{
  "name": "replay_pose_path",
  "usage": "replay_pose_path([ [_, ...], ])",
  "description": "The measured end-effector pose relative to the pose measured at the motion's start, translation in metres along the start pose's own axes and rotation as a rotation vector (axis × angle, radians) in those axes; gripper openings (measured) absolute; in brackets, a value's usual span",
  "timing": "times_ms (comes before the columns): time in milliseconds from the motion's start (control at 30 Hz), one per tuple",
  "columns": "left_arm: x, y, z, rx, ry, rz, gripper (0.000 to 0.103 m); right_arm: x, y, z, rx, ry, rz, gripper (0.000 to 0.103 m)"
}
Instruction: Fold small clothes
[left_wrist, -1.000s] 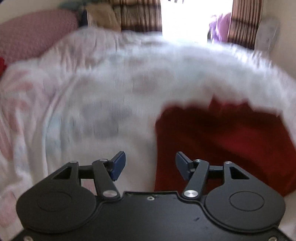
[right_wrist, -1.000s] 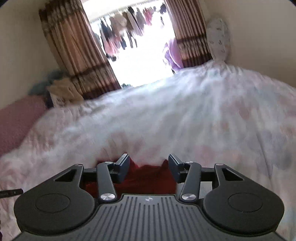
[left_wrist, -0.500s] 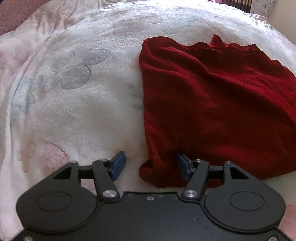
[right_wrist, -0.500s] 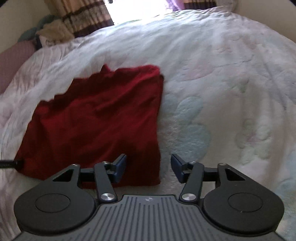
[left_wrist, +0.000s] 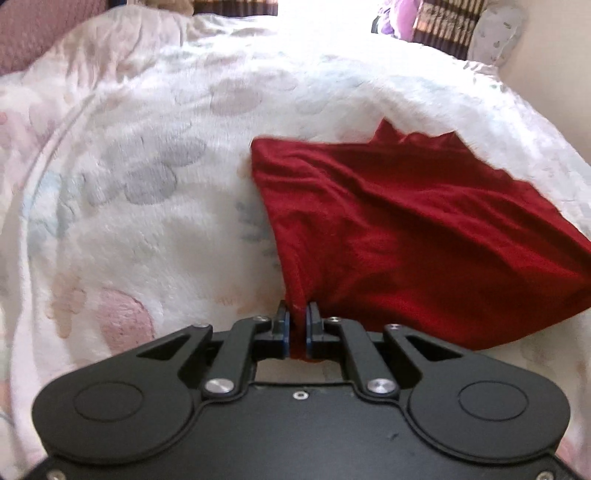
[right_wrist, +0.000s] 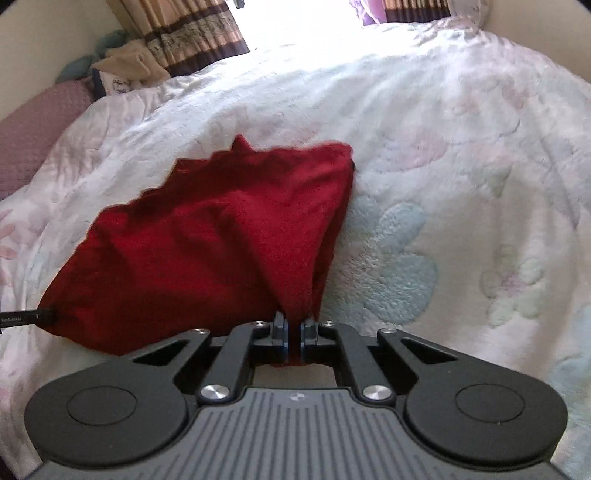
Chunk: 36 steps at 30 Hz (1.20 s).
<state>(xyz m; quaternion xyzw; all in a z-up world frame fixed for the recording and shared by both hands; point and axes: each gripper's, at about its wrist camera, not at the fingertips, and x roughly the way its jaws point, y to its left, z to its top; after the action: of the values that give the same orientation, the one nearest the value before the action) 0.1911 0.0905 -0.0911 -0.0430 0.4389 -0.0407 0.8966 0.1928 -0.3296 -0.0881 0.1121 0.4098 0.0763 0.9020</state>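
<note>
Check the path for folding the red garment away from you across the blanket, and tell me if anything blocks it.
Nothing visible does. Both the left gripper and right gripper are shut on near corners of the red garment. Beyond its far edge lies only bare white blanket.

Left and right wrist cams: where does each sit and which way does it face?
Left wrist: sits on the left gripper, looking forward along its fingers across the white blanket toward the curtains; the black gripper body shows, jaws shut on the near left corner of the red cloth.
Right wrist: sits on the right gripper, facing the same way; jaws shut on the cloth's near right corner.
Shared: red cloth, blanket, curtains, the pink pillow at left.
</note>
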Motion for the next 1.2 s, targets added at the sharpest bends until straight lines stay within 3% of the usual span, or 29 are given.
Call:
replay_pose_path([
  [200,-0.057,0.018,-0.023,-0.037,-0.043,-0.07,0.006,-0.04,-0.002,-0.003,0.056,-0.031,0.05,0.005],
  [333,-0.102,0.025,-0.065,-0.065,-0.045,-0.099,0.006,-0.068,-0.008,-0.018,0.084,-0.015,0.089,0.005],
  [500,-0.114,0.021,-0.139,-0.024,0.08,-0.093,0.007,-0.104,-0.02,-0.066,0.149,0.041,0.127,0.005],
  [633,-0.089,0.012,-0.176,0.052,0.204,-0.016,0.01,-0.092,-0.021,-0.107,0.097,0.194,0.0,0.01],
  [733,-0.093,0.007,-0.172,0.101,0.193,0.042,0.025,-0.082,-0.014,-0.121,0.053,0.226,-0.063,0.015],
  [767,-0.095,0.006,-0.168,0.115,0.195,0.074,0.035,-0.082,-0.012,-0.119,0.055,0.218,-0.069,0.019],
  [833,-0.1,0.005,-0.159,0.129,0.198,0.126,0.037,-0.086,-0.007,-0.107,0.048,0.208,-0.106,0.037],
  [933,-0.111,0.005,-0.138,0.11,0.157,0.167,0.043,-0.098,0.007,-0.091,-0.005,0.13,-0.253,0.043],
  [1000,-0.118,0.0,-0.123,0.092,0.107,0.147,0.046,-0.102,0.016,-0.081,-0.039,0.087,-0.321,0.043],
  [1100,-0.117,-0.019,-0.105,0.061,0.027,0.076,0.049,-0.106,0.032,-0.073,-0.064,0.038,-0.282,0.043],
  [1200,-0.099,-0.042,-0.096,0.06,0.016,0.037,0.05,-0.1,0.055,-0.074,-0.095,-0.007,-0.198,0.043],
])
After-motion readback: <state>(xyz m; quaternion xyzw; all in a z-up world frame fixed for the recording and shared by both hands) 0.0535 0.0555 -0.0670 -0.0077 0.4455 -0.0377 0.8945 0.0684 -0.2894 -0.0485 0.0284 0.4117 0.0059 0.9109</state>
